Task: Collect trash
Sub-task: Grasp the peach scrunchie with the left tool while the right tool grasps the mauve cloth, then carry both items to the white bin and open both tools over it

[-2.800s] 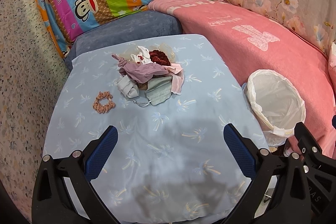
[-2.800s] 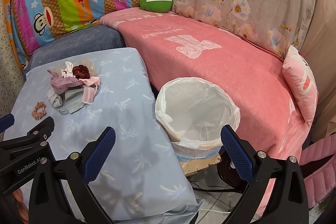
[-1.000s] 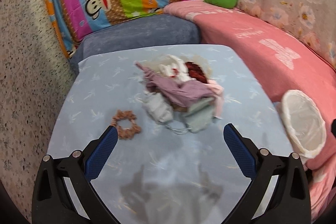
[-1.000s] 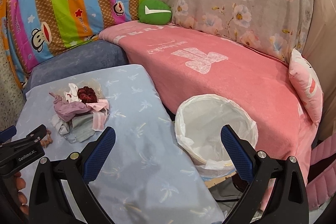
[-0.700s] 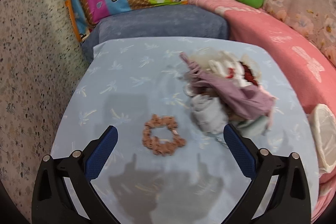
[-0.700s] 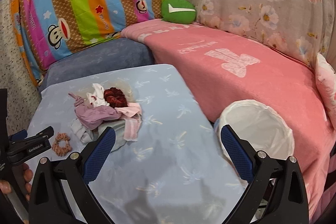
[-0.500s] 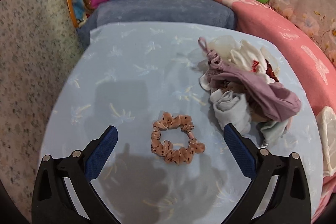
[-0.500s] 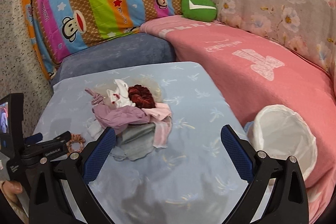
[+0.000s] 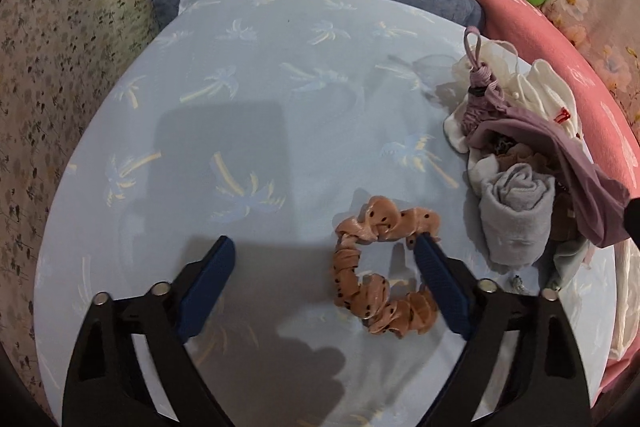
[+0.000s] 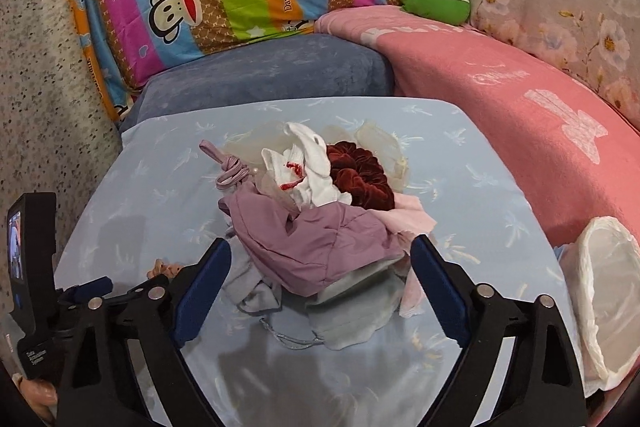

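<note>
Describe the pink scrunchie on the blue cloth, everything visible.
The scrunchie is a ruffled ring of shiny peach-pink fabric with small dark dots, lying flat on the palm-print blue cloth, apart from the clothes pile. The left gripper is closing above it; one blue finger overlaps its right side, contact unclear.

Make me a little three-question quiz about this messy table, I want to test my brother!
1. True or false: the peach dotted scrunchie lies apart from the cloth pile.
2. Which colour is the scrunchie in the pile: A green, B dark red, C yellow?
3. Fill in: the white-lined bin stands beside the ____ blanket.

Key: 1 true. 2 B, the dark red scrunchie. 3 pink; the pink blanket.
</note>
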The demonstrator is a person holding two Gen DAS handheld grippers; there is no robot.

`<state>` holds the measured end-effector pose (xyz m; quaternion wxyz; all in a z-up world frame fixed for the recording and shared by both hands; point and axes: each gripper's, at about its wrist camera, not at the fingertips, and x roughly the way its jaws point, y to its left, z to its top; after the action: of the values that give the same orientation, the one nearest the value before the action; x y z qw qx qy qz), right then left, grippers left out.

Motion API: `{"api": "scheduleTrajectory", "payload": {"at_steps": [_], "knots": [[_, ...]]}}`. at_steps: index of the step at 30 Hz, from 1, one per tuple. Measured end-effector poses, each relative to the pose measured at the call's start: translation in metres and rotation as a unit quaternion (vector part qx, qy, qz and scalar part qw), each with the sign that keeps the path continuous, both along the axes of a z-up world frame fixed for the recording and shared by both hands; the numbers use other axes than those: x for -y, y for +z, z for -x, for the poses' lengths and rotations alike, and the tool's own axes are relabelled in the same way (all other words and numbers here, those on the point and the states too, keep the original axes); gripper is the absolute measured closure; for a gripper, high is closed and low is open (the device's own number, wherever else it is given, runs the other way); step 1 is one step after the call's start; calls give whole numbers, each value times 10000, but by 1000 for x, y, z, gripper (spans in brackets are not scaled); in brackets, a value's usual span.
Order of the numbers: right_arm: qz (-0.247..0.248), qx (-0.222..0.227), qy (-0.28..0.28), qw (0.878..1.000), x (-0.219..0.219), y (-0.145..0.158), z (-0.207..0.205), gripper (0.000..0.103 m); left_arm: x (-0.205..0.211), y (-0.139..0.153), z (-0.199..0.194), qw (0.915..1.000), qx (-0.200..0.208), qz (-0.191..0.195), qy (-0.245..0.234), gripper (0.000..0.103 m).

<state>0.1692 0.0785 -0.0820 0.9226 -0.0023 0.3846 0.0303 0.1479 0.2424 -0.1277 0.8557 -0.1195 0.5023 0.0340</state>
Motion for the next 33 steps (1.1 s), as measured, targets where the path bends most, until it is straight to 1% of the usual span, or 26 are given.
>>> {"api": "scheduleTrajectory", "payload": {"at_steps": [1, 2, 3, 4, 5, 6, 7, 8, 9, 10, 11, 15, 22, 28, 33], "knots": [[-28, -77, 14, 10000, 0, -4, -2, 32, 0, -2, -2, 10000, -33, 25, -47, 30], [-80, -146, 31, 9999, 0, -8, -4, 36, 1, -2, 0, 10000, -3, -14, -73, 32], [-134, -210, 46, 9997, 0, -11, -5, 44, 3, -1, 1, 9999, 45, -20, -128, 35], [-174, -271, 53, 9995, 0, -15, -6, 54, 4, 0, 2, 9998, 73, -35, -177, 43], [-206, -319, 65, 9993, 0, -17, -7, 59, 6, 0, 3, 9997, 91, -15, -216, 53], [-222, -368, 79, 9990, 0, -19, -7, 71, 6, 1, 1, 9997, 98, -4, -234, 57], [-228, -409, 92, 9989, 0, -20, -7, 83, 6, 1, 0, 9996, 109, 51, -264, 67], [-243, -427, 113, 9987, 0, -20, -6, 87, 6, 1, -1, 9994, 92, 142, -301, 79], [-253, -409, 125, 9988, 0, -18, -4, 92, 7, 2, -1, 9991, 60, 261, -333, 83], [-248, -358, 130, 9990, 0, -15, -1, 93, 7, 2, -2, 9988, 46, 333, -347, 89], [-243, -307, 146, 9991, 1, -10, 2, 94, 8, 4, -2, 9986, 45, 385, -368, 92], [-345, -99, 161, 9992, 7, 13, 14, 95, 17, 19, 3, 9980, 211, 393, -452, 94], [-573, 418, 65, 9975, 29, 62, 35, 96, 37, 65, 10, 9945, 708, 362, -687, 94], [-678, 907, -169, 9934, 61, 107, 55, 96, 72, 106, 21, 9871, 1115, 389, -1082, 94], [-701, 1246, -486, 9885, 102, 136, 74, 96, 110, 136, 30, 9769, 1419, 449, -1535, 94]]}}
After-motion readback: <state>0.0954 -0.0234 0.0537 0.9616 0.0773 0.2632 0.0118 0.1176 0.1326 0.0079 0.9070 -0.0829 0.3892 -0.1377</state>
